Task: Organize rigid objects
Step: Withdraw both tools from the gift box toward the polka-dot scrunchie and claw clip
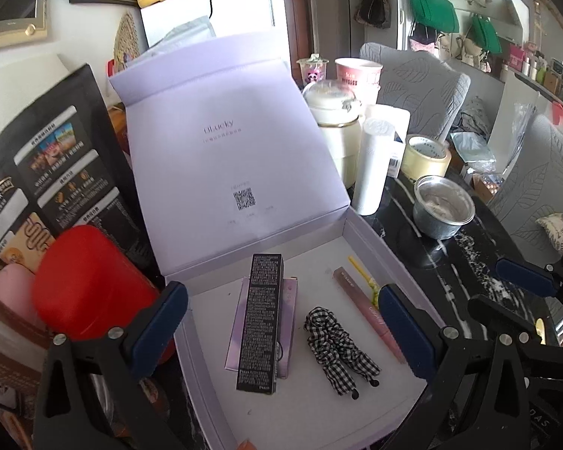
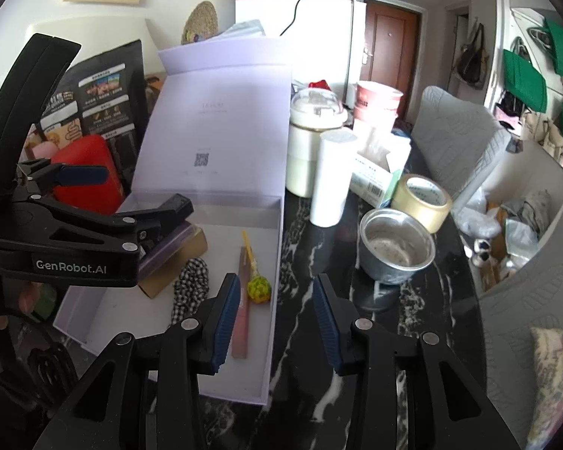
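From the left wrist we see our left tongs (image 1: 283, 322) tilted down over the open lilac gift box (image 1: 371, 236), jaws spread wide and empty. Between the pads lie a black carton (image 1: 261, 322), a gingham scrunchie (image 1: 337, 348) and a pink tube (image 1: 368, 315). A red case (image 1: 90, 285) sits outside the left pad. The box's near edge is cut off.

From the right wrist, our right tongs (image 2: 276, 322) stand partly open, holding nothing, over the box's right wall and the black marble table (image 2: 413, 300). A steel bowl (image 2: 396, 251) and tape roll (image 2: 424, 202) lie ahead to the right. The left gripper hides part of the carton.
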The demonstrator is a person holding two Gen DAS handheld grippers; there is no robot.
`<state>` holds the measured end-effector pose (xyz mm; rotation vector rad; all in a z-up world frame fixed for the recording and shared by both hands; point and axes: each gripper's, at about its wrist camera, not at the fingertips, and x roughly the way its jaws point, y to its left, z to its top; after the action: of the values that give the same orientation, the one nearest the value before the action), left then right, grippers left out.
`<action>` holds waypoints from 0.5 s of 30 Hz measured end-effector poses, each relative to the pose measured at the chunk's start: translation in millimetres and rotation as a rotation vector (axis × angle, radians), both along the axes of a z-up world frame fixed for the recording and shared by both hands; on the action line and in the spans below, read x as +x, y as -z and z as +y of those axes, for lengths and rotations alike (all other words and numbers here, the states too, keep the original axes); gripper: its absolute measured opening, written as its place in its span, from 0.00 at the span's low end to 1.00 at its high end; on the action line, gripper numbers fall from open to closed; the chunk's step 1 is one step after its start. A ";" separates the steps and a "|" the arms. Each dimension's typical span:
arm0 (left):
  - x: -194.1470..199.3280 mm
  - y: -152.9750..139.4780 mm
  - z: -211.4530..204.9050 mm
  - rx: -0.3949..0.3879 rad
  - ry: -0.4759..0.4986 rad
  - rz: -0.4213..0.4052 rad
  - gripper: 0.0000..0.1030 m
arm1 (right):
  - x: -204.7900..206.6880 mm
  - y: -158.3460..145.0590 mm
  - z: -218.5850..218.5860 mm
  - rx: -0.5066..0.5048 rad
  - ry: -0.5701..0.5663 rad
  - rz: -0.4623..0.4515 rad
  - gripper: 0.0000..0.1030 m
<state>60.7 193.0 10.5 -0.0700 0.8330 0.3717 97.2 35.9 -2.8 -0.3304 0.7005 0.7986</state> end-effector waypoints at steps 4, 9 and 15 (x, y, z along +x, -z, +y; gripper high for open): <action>-9.3 -19.2 -7.7 -0.018 0.012 -0.035 1.00 | -9.0 -18.7 -10.3 0.024 0.010 -0.027 0.45; -24.3 -41.8 -20.6 0.005 0.015 -0.086 1.00 | -20.3 -39.5 -24.1 0.052 0.023 -0.065 0.63; -43.5 -58.6 -35.4 0.031 0.027 -0.116 1.00 | -33.9 -59.8 -44.1 0.080 0.060 -0.111 0.78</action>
<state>17.2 157.6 69.1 -0.0510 0.7127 0.3515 63.3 -8.1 57.0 -0.2779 0.5701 0.7435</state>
